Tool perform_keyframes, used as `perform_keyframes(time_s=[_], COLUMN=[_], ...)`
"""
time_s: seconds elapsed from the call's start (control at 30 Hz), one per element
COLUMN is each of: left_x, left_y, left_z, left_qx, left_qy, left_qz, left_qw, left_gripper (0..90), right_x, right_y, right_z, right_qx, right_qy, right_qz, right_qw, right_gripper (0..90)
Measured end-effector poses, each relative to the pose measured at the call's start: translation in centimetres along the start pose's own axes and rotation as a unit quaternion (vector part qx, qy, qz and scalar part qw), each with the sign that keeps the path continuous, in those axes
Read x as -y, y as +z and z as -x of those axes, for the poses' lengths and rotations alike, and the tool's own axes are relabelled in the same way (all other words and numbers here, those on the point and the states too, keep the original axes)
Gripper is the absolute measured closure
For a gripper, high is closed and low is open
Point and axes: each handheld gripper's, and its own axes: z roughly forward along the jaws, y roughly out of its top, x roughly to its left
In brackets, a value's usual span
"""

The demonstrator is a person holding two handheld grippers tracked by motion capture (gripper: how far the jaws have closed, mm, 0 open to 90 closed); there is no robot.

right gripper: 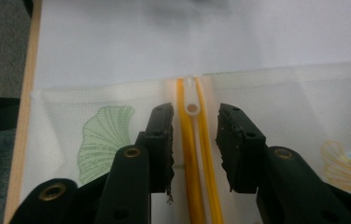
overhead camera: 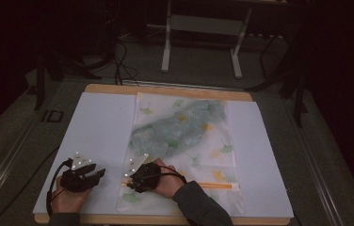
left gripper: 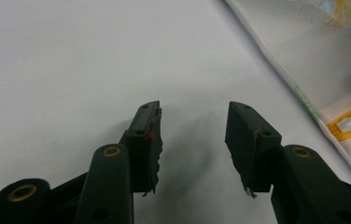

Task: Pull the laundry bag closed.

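A thin white mesh zip pouch with ginkgo-leaf print (overhead camera: 184, 141) lies flat on the white table sheet (overhead camera: 95, 132); light, floppy, likely slippery. Right gripper (right gripper: 193, 122) jaws apart, straddling its small white-and-yellow zipper slider (right gripper: 192, 108), the spot to pinch. Left gripper (left gripper: 193, 122) gapes empty

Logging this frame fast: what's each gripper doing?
Left gripper: open, empty, over the white sheet.
Right gripper: open, straddling the bag's yellow zipper, not gripping.
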Motion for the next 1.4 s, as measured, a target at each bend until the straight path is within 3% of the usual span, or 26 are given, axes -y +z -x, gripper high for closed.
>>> perform_keyframes(time_s=[0.5,0.9,1.4], left_x=[-0.1,-0.2,-0.1], left_y=[0.0,-0.2,-0.7], left_z=[0.1,0.7,2.4], left_qx=[0.005,0.001,0.022], left_qy=[-0.001,0.014,0.026], left_qz=[-0.001,-0.006,-0.024], left_qw=[1.0,0.9999,0.9991], left_gripper=[56.7,62.9,57.5], right_x=[-0.8,-0.7,-0.6], right_y=[1.1,0.4,-0.1], right_z=[0.1,-0.2,-0.3], right_qx=[-0.01,0.004,0.013], right_qy=[-0.004,-0.008,-0.008], right_qz=[-0.007,-0.005,0.005], right_qw=[0.9999,0.9999,0.9999], right_gripper=[82.9,83.8,83.8])
